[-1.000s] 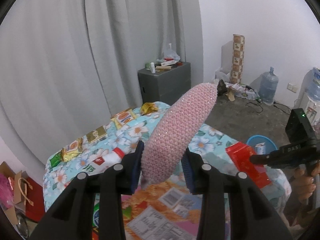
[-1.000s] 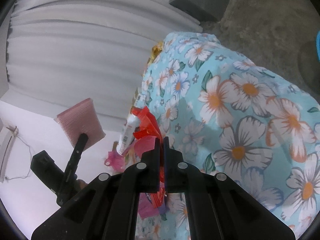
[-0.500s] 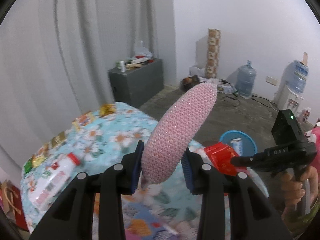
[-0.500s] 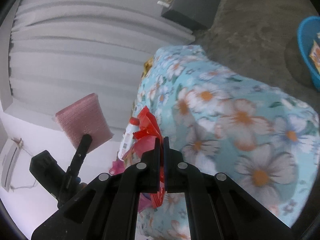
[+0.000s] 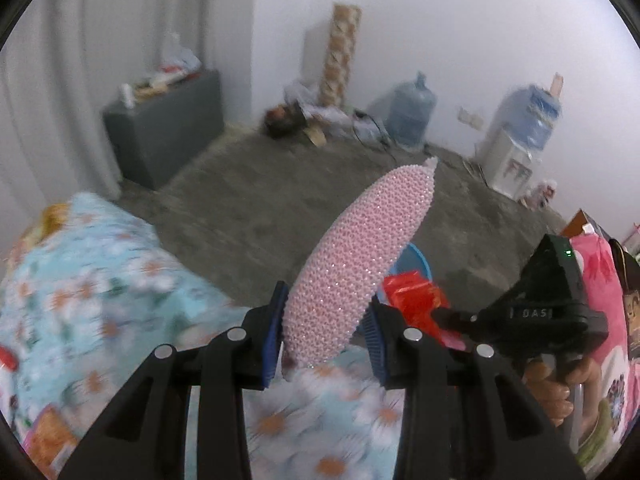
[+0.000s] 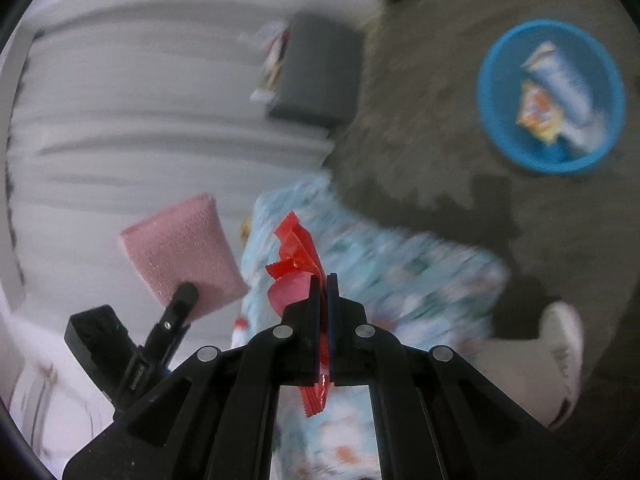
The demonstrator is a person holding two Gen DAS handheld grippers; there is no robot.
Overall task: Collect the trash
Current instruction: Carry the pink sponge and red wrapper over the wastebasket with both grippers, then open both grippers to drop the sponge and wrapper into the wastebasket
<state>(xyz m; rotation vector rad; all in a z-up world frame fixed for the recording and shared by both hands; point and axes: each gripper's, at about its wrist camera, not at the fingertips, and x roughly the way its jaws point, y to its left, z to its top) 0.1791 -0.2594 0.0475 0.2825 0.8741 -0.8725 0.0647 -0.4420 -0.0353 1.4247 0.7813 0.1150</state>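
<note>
My left gripper (image 5: 326, 322) is shut on a pink textured sponge (image 5: 362, 264) that sticks up and to the right between its blue pads. My right gripper (image 6: 323, 280) is shut on a crumpled red wrapper (image 6: 296, 256); the wrapper (image 5: 414, 294) also shows in the left wrist view, just right of the sponge. A blue basin (image 6: 600, 68) stands on the floor at the upper right of the right wrist view, with a white tube and an orange packet inside. In the left wrist view only the basin's rim (image 5: 418, 260) peeks out behind the sponge.
A table with a blue flowered cloth (image 5: 100, 280) fills the lower left. A grey cabinet (image 5: 168, 128) stands by the curtain. Water bottles (image 5: 412, 108) and a dispenser (image 5: 516, 136) line the far wall. A person's white shoe (image 6: 560, 356) is on the grey floor.
Both grippers have swung away from the table toward the floor, each keeping its load. The blue basin has come fully into the right wrist view.
</note>
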